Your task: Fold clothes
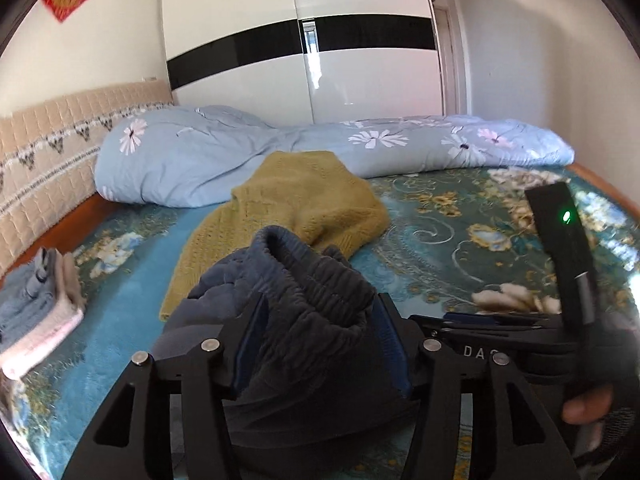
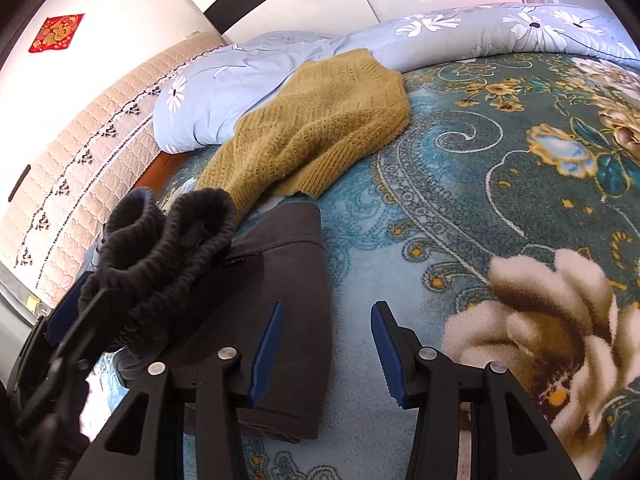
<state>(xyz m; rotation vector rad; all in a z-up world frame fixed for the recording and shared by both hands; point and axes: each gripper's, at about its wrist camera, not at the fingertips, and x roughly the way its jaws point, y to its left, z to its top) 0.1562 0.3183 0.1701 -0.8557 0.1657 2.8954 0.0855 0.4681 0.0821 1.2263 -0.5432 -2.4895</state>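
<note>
Bed cover [image 2: 460,216]: we saw a teal floral plush cover filling most of both views, with a large cream flower at 4 o'clock in the right wrist view.
Wardrobe [image 1: 304,40]: white with a black band, it stood at 12 o'clock in the left wrist view.
Quilt [image 1: 192,156]: the light blue flowered quilt lay bunched along the far edge of the bed, from 10 to 2 o'clock.
Headboard pad [image 1: 44,152]: a beige quilted pad ran along the wall at 9 o'clock.
Yellow sweater [image 2: 320,128]: we saw the knit sweater lying crumpled on the cover at 12 o'clock, its far edge touching the quilt.
Dark trousers [image 2: 280,280]: the folded part lay flat on the cover at 7 o'clock in the right wrist view, with the gathered waistband end raised at 9 o'clock.
Folded stack [image 1: 36,308]: blue and pale pink folded clothes sat at 9 o'clock in the left wrist view.
Left gripper [image 1: 316,340]: we saw the bunched waistband filling the gap between its blue pads; we could not tell whether the pads still pressed on it.
Right gripper [image 2: 326,348]: its jaws stood apart over the cover, the left pad over the trousers' edge, nothing clamped.
Red wall decoration [image 2: 56,32]: it hung at 10 o'clock.
</note>
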